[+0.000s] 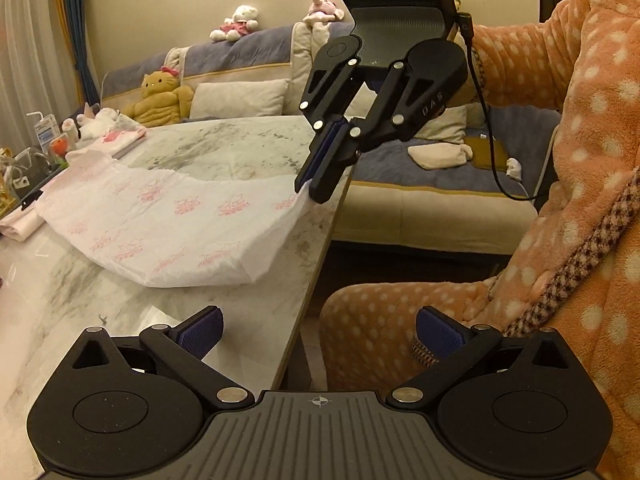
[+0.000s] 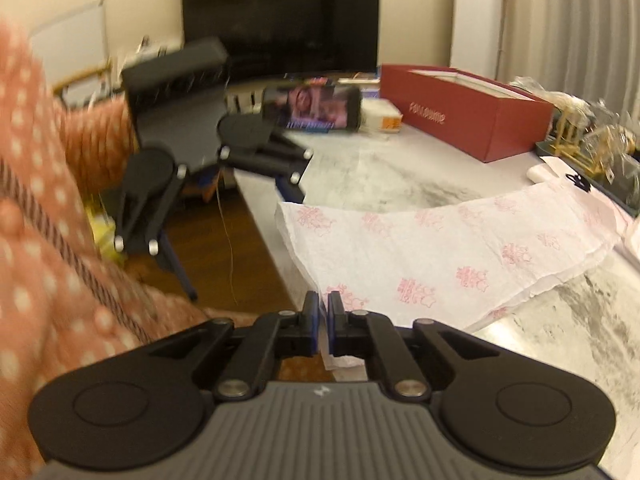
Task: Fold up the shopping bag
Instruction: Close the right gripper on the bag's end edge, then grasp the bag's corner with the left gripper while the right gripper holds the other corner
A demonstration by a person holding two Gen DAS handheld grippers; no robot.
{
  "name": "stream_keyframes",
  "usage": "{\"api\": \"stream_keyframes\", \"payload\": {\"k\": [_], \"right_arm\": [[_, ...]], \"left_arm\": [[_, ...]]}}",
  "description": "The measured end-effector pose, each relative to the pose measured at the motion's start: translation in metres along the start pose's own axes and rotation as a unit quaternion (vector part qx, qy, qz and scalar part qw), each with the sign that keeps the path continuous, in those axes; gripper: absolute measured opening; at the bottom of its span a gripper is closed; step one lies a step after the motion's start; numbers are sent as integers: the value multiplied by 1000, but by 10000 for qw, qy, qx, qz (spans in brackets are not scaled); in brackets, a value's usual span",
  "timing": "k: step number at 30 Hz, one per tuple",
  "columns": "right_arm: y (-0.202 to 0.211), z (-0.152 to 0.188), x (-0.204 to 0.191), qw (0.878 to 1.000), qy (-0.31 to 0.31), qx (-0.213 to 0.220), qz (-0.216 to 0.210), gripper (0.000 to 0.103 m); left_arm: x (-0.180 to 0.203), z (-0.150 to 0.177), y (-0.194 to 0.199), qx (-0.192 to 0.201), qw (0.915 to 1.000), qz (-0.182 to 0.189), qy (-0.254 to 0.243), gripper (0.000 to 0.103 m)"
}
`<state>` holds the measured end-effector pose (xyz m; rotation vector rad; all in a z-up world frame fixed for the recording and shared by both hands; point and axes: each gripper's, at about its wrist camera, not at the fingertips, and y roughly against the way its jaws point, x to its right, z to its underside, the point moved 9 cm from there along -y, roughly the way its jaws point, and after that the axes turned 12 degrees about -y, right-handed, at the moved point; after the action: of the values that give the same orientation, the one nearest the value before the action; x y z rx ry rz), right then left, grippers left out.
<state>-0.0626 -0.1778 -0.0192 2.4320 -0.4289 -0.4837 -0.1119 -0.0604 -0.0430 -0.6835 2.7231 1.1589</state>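
My left gripper (image 1: 318, 330) hangs released, nothing between its pads, at the table (image 1: 224, 144) edge; white pink-printed shopping bag (image 1: 168, 224) lies flat across the marble; my right gripper (image 1: 310, 190) is clenched on the bag's near corner at the table edge.

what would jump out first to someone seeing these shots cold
The white shopping bag with its pink print, spread across the marble table, catches the eye first. The right gripper is shut on its corner at the table edge, while the left gripper hangs open beside a peach polka-dot robe.
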Motion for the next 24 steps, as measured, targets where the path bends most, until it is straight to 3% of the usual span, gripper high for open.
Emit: {"api": "stream_keyframes", "payload": {"k": [3, 5, 8, 10, 14, 17, 19, 21, 24], "right_arm": [[4, -3, 3, 9998, -135, 51, -120, 4], [6, -4, 3, 9998, -135, 29, -154, 4], [5, -4, 2, 9998, -81, -52, -183, 4], [6, -5, 0, 9997, -68, -66, -219, 4], [9, -8, -2, 9998, -22, -37, -206, 4], [12, -8, -1, 9999, -48, -38, -138, 4], [16, -7, -1, 9999, -64, -25, -90, 4], [21, -8, -1, 9999, -84, 15, -66, 4], [25, -10, 2, 9999, -97, 78, 17, 4]], "left_arm": [[-9, -5, 6, 31, 9995, -297, -60, 103], [-18, -8, 8, -30, 9974, -692, -182, 103], [-20, -15, 9, -114, 9871, -1364, -833, 103], [-16, -22, 7, -79, 9811, -1510, -1203, 103], [-19, -34, 1, -7, 9783, -1556, -1365, 100], [-28, -40, -1, -25, 9822, -1495, -1135, 84], [-33, -41, -5, -106, 9868, -1337, -910, 55], [-34, -37, -10, -211, 9892, -1204, -813, 45], [-32, -32, -16, -291, 9918, -1029, -706, 38]]}}
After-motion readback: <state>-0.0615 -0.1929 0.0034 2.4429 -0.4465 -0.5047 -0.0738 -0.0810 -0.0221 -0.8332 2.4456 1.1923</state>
